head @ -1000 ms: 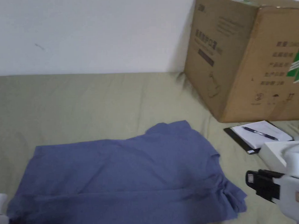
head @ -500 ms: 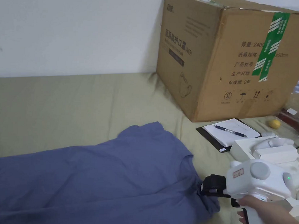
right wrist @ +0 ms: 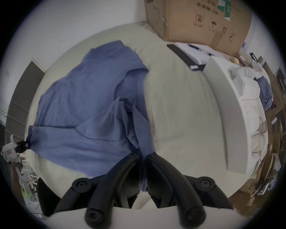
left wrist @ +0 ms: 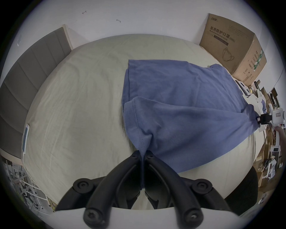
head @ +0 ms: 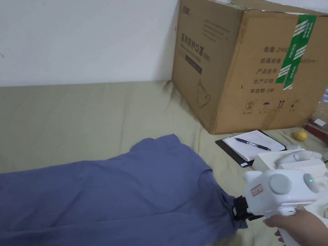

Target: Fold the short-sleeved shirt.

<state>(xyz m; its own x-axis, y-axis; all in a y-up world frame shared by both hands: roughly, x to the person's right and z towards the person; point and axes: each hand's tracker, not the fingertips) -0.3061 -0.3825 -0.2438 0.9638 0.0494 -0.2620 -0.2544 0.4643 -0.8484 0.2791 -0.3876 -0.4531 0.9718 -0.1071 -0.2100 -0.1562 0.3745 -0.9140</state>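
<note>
In the head view the blue shirt (head: 112,194) lies on an olive bedsheet (head: 75,114) below a white wall (head: 83,33), its corner pinched by the right gripper (head: 237,211) beside a cardboard box (head: 252,64); in the left gripper view the left gripper (left wrist: 143,155) clamps the hem near a grey headboard (left wrist: 31,66); in the right gripper view, jaws closed on bunched cloth.

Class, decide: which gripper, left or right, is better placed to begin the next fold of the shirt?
Neither clearly: the left gripper is shut on the shirt hem corner, the right gripper on its sleeve end, so both probably lift together.
</note>
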